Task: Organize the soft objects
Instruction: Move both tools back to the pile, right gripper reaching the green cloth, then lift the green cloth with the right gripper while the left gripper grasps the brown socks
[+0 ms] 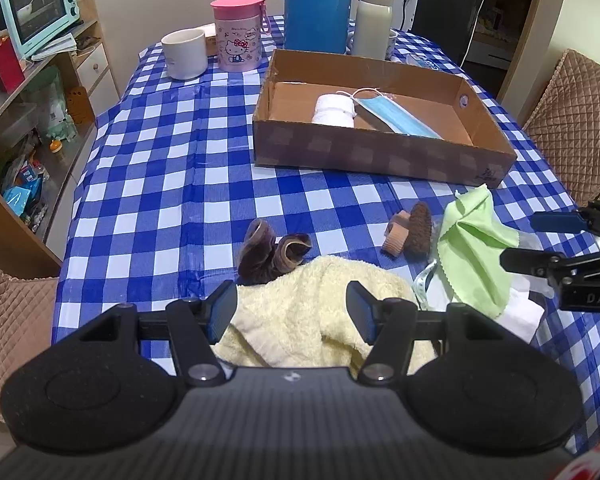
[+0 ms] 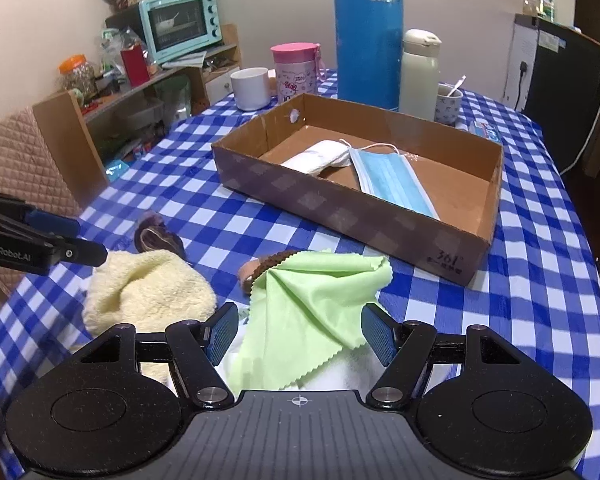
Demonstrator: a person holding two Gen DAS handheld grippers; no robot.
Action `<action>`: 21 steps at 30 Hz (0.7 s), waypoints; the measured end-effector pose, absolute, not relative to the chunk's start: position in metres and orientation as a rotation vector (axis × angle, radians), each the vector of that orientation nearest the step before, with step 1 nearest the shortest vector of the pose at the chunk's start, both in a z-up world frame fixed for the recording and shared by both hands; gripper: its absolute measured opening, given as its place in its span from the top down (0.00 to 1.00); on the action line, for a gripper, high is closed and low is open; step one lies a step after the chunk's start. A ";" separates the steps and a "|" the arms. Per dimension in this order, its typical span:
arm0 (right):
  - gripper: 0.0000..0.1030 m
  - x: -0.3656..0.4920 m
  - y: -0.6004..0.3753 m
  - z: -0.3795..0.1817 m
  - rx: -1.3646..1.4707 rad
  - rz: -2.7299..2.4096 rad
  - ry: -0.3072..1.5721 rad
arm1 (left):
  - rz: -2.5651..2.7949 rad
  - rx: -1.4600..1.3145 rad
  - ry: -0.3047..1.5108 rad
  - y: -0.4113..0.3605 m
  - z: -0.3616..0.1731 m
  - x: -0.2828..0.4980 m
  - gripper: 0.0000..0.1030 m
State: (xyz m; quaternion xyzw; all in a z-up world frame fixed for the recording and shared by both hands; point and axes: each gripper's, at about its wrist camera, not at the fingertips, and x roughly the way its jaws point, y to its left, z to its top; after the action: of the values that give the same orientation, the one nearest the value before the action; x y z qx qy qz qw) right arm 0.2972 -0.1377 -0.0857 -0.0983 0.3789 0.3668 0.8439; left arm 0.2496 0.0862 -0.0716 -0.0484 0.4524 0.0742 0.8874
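A cardboard box (image 1: 380,152) (image 2: 340,216) sits mid-table and holds a white rolled cloth (image 1: 334,110) (image 2: 320,156) and a blue face mask (image 1: 396,114) (image 2: 392,180). My left gripper (image 1: 292,312) is open, its jaws either side of a yellow fluffy towel (image 1: 300,312) (image 2: 152,288). My right gripper (image 2: 300,332) is open over a green cloth (image 2: 316,300) (image 1: 472,248). Dark brown socks (image 1: 272,252) (image 2: 156,238) lie behind the towel. A brown and peach sock pair (image 1: 410,232) (image 2: 260,266) lies beside the green cloth.
A blue thermos (image 1: 318,4) (image 2: 368,36), white flask (image 1: 374,20), pink Hello Kitty cup (image 1: 238,34) and white mug (image 1: 185,53) stand behind the box. Quilted chairs (image 1: 576,120) flank the blue checked table (image 1: 160,184). A shelf with a teal oven (image 1: 40,8) stands left.
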 end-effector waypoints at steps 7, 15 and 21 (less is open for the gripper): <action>0.33 0.304 -0.121 -0.100 -0.282 0.769 0.796 | 0.148 -0.093 0.956 0.087 -0.081 0.259 0.44; 0.40 0.310 -0.108 -0.115 -0.316 0.746 0.804 | 0.150 -0.091 0.966 0.091 -0.088 0.264 0.44; 0.78 0.316 -0.111 -0.118 -0.308 0.737 0.811 | 0.149 -0.092 0.968 0.092 -0.091 0.265 0.44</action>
State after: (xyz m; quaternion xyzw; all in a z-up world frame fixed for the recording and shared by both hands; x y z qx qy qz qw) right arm 0.3159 -0.1113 -0.1177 -0.1459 0.3839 0.3490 0.8423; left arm 0.2649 0.0925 -0.0914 -0.0443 0.4647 0.0713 0.8815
